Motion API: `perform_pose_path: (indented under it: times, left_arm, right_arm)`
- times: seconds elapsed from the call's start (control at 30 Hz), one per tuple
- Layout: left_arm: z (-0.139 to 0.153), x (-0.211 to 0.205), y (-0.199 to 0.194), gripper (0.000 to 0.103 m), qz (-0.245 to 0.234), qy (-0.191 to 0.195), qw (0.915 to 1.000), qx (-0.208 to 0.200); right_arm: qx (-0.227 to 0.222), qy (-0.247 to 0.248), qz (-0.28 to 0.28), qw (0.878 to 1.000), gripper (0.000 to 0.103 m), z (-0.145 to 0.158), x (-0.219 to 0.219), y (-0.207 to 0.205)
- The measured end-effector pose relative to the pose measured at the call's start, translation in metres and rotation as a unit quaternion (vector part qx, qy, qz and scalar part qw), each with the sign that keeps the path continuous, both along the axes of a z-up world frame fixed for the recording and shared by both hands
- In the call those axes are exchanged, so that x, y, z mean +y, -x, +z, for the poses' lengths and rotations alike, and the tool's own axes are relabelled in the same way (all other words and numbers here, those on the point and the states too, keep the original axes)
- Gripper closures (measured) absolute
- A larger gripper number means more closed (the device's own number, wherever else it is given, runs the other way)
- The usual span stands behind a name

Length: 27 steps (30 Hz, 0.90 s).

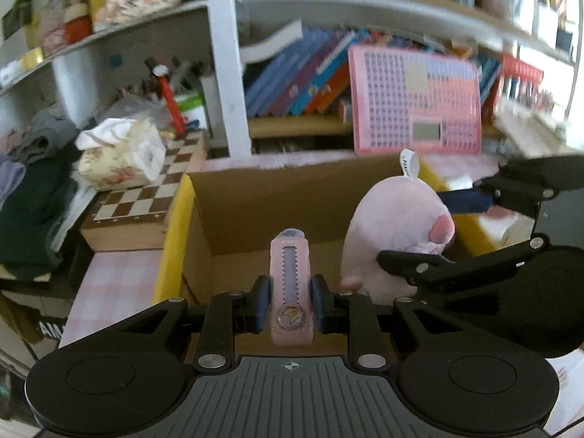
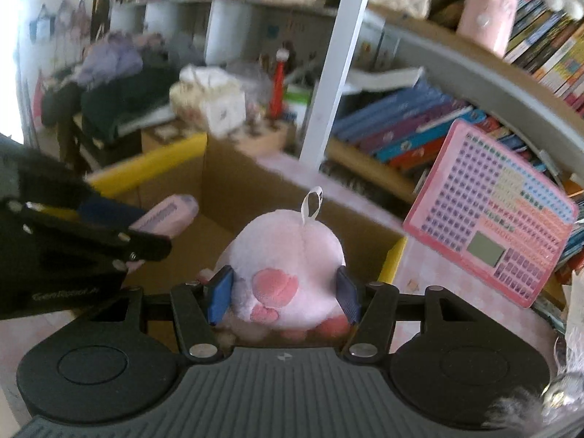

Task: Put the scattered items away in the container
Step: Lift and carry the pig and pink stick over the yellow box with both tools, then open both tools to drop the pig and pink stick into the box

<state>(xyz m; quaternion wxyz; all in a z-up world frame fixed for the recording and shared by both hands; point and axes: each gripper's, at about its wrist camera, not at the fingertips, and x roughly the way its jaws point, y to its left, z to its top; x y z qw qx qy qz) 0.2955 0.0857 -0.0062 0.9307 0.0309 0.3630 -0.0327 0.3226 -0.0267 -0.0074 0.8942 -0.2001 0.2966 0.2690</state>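
Left hand-held gripper [image 1: 291, 301] clamped on pink utility knife [image 1: 291, 284] – held above cardboard box [image 1: 233, 211]; pink plush toy [image 2: 281, 259] gripped by right hand-held gripper [image 2: 280, 294], at 3 o'clock of knife, over box

The cardboard box [image 1: 255, 211] is plain brown inside with yellow outer flaps. At its nine o'clock, a chessboard [image 1: 146, 197] carries brown and cream checks. The slim case [image 1: 291, 284] is pale pink with a lilac zigzag strip, pressed between blue pads [image 1: 263, 303] on black fingers. The plush toy [image 2: 281, 262] is soft pink with darker pink patches and a white loop. At two o'clock, the toy tablet [image 2: 492, 219] is pink with purple keys. The tablecloth [image 1: 106, 292] shows pale pink checks.
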Motion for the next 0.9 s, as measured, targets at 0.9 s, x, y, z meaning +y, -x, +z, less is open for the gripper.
perform_pose_path:
  times: [0.9]
  left_arm:
    - [-0.034, 0.019, -0.034, 0.062, -0.006, -0.064, 0.9945, 0.083]
  right_arm:
    - [0.050, 0.024, 0.013, 0.998, 0.031, -0.010, 0.022, -0.016]
